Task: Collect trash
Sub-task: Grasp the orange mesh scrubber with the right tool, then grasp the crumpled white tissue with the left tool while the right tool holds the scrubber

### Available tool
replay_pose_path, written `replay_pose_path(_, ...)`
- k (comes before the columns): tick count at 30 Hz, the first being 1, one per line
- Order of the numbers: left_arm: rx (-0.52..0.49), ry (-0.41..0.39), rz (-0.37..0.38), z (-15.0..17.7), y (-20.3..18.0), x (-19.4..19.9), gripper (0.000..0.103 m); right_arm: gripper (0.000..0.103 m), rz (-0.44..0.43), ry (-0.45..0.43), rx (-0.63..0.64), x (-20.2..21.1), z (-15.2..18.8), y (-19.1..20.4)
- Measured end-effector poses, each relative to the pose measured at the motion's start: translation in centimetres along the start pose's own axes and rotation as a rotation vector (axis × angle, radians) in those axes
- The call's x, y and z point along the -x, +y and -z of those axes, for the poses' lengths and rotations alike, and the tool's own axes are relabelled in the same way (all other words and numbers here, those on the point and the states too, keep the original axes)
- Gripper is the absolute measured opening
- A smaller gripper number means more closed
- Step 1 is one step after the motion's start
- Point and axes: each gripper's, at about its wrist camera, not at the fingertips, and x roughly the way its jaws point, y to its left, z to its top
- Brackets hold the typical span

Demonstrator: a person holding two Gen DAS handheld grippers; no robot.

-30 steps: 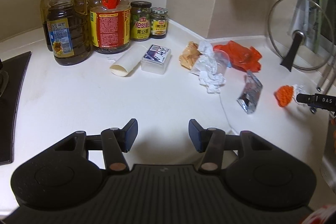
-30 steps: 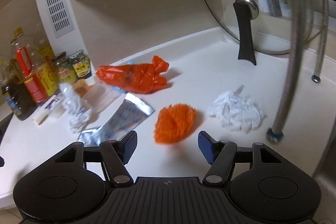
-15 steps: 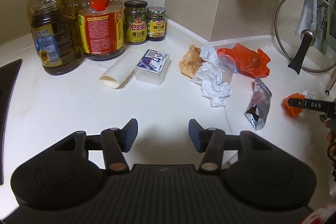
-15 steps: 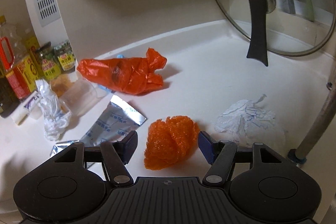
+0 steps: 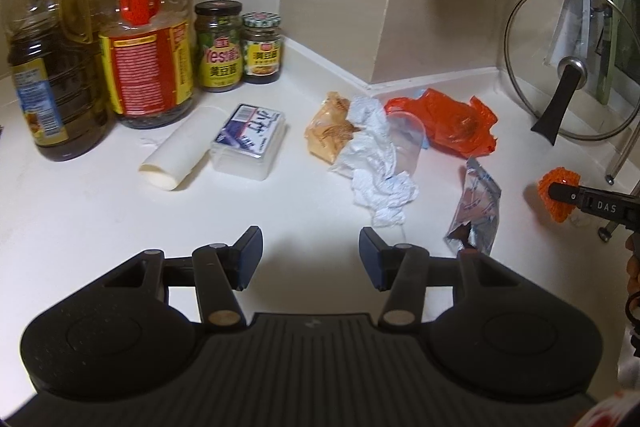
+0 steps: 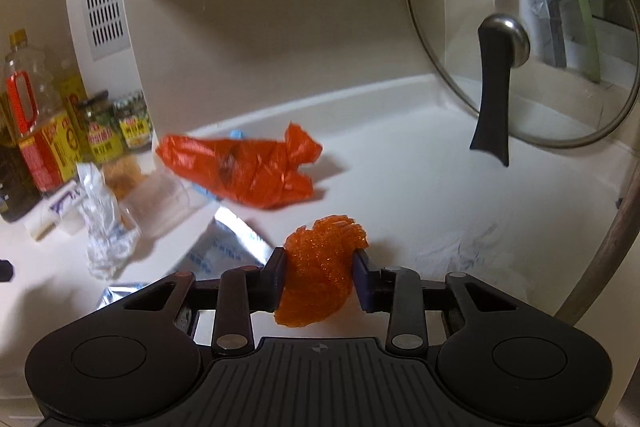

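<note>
Nearest us on the white counter (image 5: 80, 211), our right gripper (image 6: 320, 277) has just been closing its jaws and now clamps the orange mesh wad (image 6: 320, 267). Our left gripper (image 5: 311, 259) hangs with jaws apart, nothing between them. Beyond the wad lie a foil pouch (image 5: 476, 211), crumpled white paper (image 5: 376, 163) and an orange plastic bag (image 6: 248, 167), with a glass lid (image 6: 520, 39) farthest back.

You have three oil bottles (image 5: 52, 67), two jars (image 5: 219, 47), one paper roll (image 5: 178, 155), one clear box (image 5: 250, 141), two orange bags (image 5: 452, 123), two crumpled tissues (image 5: 376, 163), one foil packet (image 5: 476, 211) and one glass lid (image 6: 520, 27).
</note>
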Motion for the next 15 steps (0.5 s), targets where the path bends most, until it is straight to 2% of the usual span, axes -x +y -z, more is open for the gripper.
replay_pose_path(4,-0.005,-0.009,0.035,-0.9,-0.7,-1.0,0.050,0.036,-0.006,-0.016,-0.015,0.5,-0.8,-0.1)
replay_pose_path(9,-0.037,-0.021,0.071,-2.2,-2.2,-2.9,0.059,0.036,-0.009,-0.023,-0.042,0.6,-1.1,-0.4)
replay_pose_path(15,-0.049,-0.007,0.076,-3.3,-3.6,-6.3,0.059,0.036,-0.005,-0.013,-0.073,0.9,-0.9,-1.0)
